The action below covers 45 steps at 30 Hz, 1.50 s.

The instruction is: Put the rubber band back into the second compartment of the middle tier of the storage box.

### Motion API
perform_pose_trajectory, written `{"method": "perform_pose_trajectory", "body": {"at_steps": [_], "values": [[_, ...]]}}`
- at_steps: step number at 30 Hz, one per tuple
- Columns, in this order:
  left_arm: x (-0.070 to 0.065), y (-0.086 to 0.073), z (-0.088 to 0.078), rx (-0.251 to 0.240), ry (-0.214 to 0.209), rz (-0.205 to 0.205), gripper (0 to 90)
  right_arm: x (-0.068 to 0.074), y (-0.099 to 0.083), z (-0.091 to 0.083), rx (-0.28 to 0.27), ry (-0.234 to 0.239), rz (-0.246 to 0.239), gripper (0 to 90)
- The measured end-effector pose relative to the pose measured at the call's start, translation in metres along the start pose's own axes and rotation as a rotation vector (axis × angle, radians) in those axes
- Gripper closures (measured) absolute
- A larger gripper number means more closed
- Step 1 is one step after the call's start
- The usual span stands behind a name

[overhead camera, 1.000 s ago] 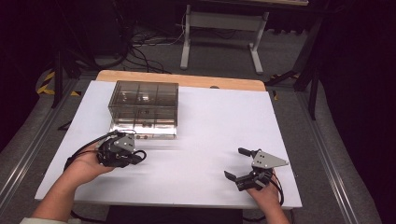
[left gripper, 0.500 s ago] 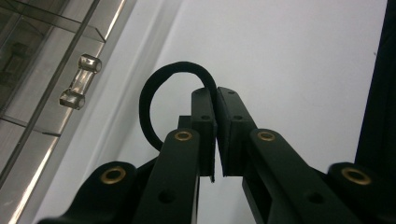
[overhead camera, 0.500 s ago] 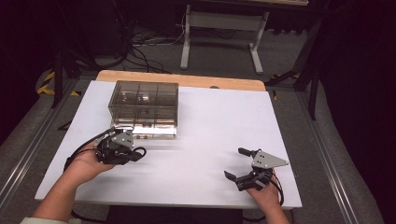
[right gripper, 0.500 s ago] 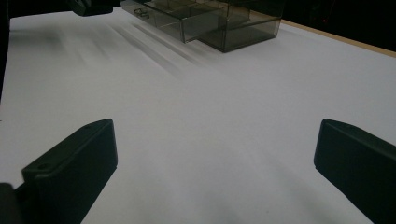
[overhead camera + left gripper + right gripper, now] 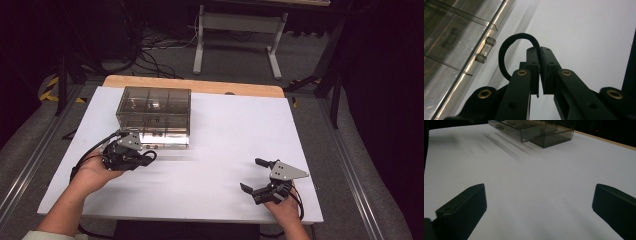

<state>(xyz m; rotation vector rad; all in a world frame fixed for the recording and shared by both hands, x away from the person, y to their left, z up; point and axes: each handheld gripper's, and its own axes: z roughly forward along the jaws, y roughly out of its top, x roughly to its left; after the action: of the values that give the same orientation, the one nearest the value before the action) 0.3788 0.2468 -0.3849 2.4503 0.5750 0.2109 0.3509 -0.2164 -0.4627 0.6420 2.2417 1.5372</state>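
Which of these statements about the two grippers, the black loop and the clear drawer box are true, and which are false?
1. The left gripper is shut on a black elastic loop. True.
2. The right gripper is shut. False: its fingers stand wide apart over bare white table.
3. The transparent drawer box stands nearer the left gripper. True.
4. One drawer is pulled out of the box. True: the right gripper view shows it.
5. The right gripper holds the drawer handle. False: it is far from the box.
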Motion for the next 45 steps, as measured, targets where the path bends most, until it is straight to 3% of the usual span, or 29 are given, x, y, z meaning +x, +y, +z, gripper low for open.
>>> {"method": "perform_pose_trajectory", "body": {"at_steps": [12, 13, 16, 30, 45], "values": [[0.012, 0.01, -0.002, -0.02, 0.035, -0.048, 86.1, 0.0, 0.0, 0.0, 0.0, 0.001, -0.001, 0.0], [0.014, 0.011, -0.002, -0.02, 0.054, -0.042, 86.1, 0.0, 0.0, 0.0, 0.001, 0.001, 0.0, 0.0], [0.016, 0.013, -0.002, -0.028, 0.042, -0.052, 86.1, 0.0, 0.0, 0.0, 0.0, 0.001, -0.001, 0.0], [0.028, 0.019, -0.001, -0.048, 0.097, -0.107, 85.9, 0.0, 0.0, 0.0, -0.001, 0.0, -0.002, 0.0], [0.037, 0.027, 0.005, -0.054, 0.116, -0.136, 85.9, 0.0, 0.0, 0.0, 0.0, 0.001, -0.001, 0.0]]}}
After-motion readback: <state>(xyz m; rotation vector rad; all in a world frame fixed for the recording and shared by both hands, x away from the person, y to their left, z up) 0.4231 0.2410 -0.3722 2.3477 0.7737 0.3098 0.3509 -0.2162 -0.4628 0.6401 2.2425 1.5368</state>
